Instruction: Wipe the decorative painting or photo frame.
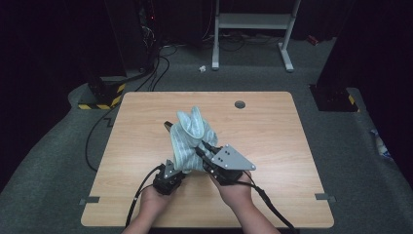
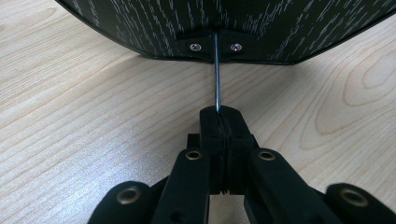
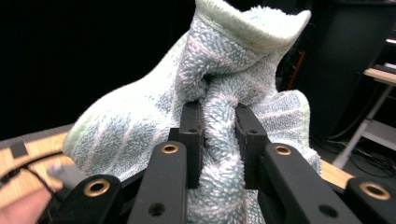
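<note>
1. A towel (image 1: 189, 139) is held up above the middle of the desk (image 1: 272, 146), a little nearer the front edge than the back edge.
2. The towel is pale green with white stripes and looks fluffy.
3. The right tongs (image 1: 204, 148) are closed on a bunched fold of the towel (image 3: 219, 126); in the right gripper view the cloth is squeezed between the two black jaws.
4. The top of the towel is seen rising above the jaws, and more cloth hangs down on both sides.
5. The left tongs (image 1: 168, 127) are reached in under the towel from the left side, and their tip pokes out beyond the cloth.
6. In the left gripper view the left tongs (image 2: 219, 112) are shut tight on a thin metal rod (image 2: 217, 70).
7. The rod runs up into a dark thing with white streaks (image 2: 233, 23), where two small screws are seen.
8. What the dark thing is cannot be told.
9. A small round hole (image 1: 239, 104) is seen in the desk near the back edge.
</note>
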### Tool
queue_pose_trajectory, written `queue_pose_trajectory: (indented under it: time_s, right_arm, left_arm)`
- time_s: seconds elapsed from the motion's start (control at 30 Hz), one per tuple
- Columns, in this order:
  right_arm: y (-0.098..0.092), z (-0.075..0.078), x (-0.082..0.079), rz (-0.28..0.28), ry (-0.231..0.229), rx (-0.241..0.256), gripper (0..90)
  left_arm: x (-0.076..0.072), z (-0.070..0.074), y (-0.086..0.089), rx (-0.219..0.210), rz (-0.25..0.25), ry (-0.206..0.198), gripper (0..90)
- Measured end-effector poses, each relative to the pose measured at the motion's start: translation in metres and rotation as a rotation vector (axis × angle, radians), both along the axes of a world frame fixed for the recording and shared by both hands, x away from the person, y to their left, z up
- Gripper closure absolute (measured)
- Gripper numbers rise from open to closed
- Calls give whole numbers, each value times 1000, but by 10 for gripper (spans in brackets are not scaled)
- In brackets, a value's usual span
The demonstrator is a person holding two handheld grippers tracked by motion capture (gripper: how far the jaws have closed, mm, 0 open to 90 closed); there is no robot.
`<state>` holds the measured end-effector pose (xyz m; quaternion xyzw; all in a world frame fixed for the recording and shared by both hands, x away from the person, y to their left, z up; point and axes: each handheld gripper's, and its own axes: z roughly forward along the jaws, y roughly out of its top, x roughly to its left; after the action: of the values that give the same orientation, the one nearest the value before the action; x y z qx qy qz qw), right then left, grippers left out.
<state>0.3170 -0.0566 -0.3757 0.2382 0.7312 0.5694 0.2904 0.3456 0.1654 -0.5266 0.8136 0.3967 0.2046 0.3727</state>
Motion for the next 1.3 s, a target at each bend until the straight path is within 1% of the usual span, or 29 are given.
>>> queue_pose_trajectory:
  time_s: [0.1, 0.17, 0.23, 0.3, 0.37, 0.43, 0.53, 0.6, 0.7, 0.8, 0.9, 0.97, 1.03, 1.13, 1.23, 1.3]
  right_arm:
    - [-5, -16, -5, -16, 13, -13, 765]
    - [-10, -30, -10, -35, 25, -40, 765]
    - [-14, -40, -13, -46, 29, -40, 765]
    - [-19, -45, -15, -54, 44, -34, 764]
    - [-21, -45, -16, -60, 49, -36, 763]
    - [-19, -41, -15, -58, 47, -40, 761]
    - [-14, -29, -13, -51, 20, -33, 760]
    - [-8, -17, -11, -41, -4, -28, 760]
    - [5, 3, -6, -28, -46, -35, 760]
    - [20, 21, 2, -17, -75, -55, 759]
    - [35, 35, 13, -6, -79, -78, 759]
    - [47, 43, 22, 3, -72, -103, 759]
    - [57, 48, 29, 10, -62, -125, 759]
    - [68, 50, 39, 19, -40, -144, 760]
    - [70, 50, 44, 22, -25, -139, 760]
    - [68, 50, 44, 23, -24, -138, 759]
  left_arm:
    - [0, 0, 0, 0, 2, 0, 887]
    - [0, 0, 0, -1, 2, 1, 887]
    - [0, 0, 0, -1, 3, 0, 887]
    - [0, 0, -1, 5, 4, -8, 888]
    - [-1, 0, -2, 4, 4, -4, 887]
    - [0, 0, -1, 0, 5, -3, 888]
    - [-1, 0, -2, 13, 5, -11, 888]
    - [-1, 0, -1, 10, 5, -9, 887]
    - [-1, 0, -1, 10, 4, -9, 888]
    - [-1, 0, -1, 8, 5, -7, 888]
    - [-1, 0, -1, 12, 4, -8, 887]
    - [-1, 0, -1, 12, 3, -8, 887]
    - [-1, 0, -1, 11, 3, -9, 887]
    - [-1, 0, -1, 10, 3, -7, 887]
    - [0, 0, -1, 7, 4, -6, 887]
    - [0, 0, -1, 7, 3, -6, 888]
